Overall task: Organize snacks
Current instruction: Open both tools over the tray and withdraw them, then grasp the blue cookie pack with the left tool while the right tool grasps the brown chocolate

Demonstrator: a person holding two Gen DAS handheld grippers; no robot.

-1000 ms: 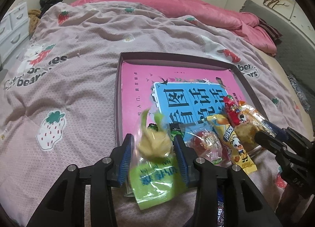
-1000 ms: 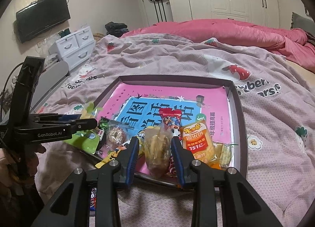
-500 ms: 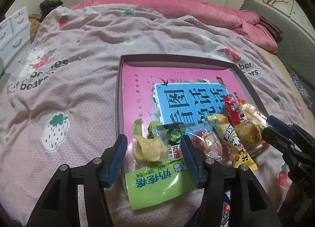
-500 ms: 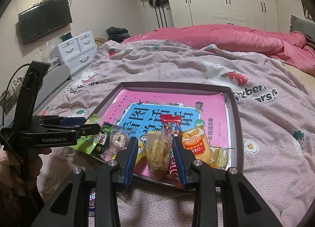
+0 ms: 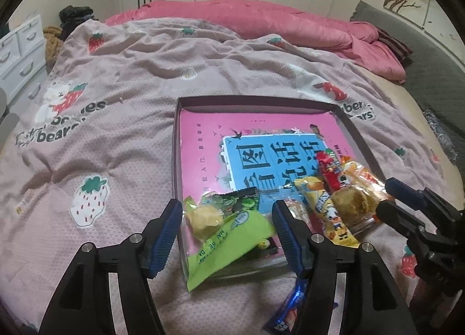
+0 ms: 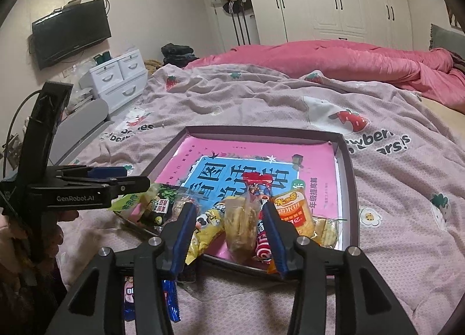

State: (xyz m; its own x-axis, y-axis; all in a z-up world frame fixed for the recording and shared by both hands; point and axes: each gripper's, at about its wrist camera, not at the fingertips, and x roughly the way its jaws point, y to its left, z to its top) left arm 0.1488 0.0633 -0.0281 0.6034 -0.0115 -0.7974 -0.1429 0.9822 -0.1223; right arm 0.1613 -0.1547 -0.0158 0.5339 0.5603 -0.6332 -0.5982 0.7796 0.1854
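A shallow dark tray [image 5: 255,101] [image 6: 261,130] lined with a pink and blue sheet lies on the strawberry quilt. Snacks are bunched along its near edge. A green packet [image 5: 232,242] with a pale cake inside lies there, half over the rim. My left gripper [image 5: 226,218] [image 6: 136,177] straddles it, jaws opening, pads clear of it. A clear packet with a brown pastry [image 6: 238,224] [image 5: 351,204] rests in the tray between the opening jaws of my right gripper [image 6: 228,213] [image 5: 386,198], which no longer press it. Beside it lie yellow [image 6: 203,230], red [image 6: 258,186] and orange [image 6: 293,210] packets.
A blue wrapper [image 5: 287,311] [image 6: 171,297] lies on the quilt just short of the tray. A pink duvet [image 6: 334,59] is heaped at the far side of the bed. White drawers [image 6: 119,79] and a wall screen [image 6: 69,32] stand to the left. A hand [image 6: 17,233] holds the left gripper.
The left jaws have spread and the green packet has dropped from them onto the tray's near edge. The right jaws have widened off the pastry packet, which stays in the tray.
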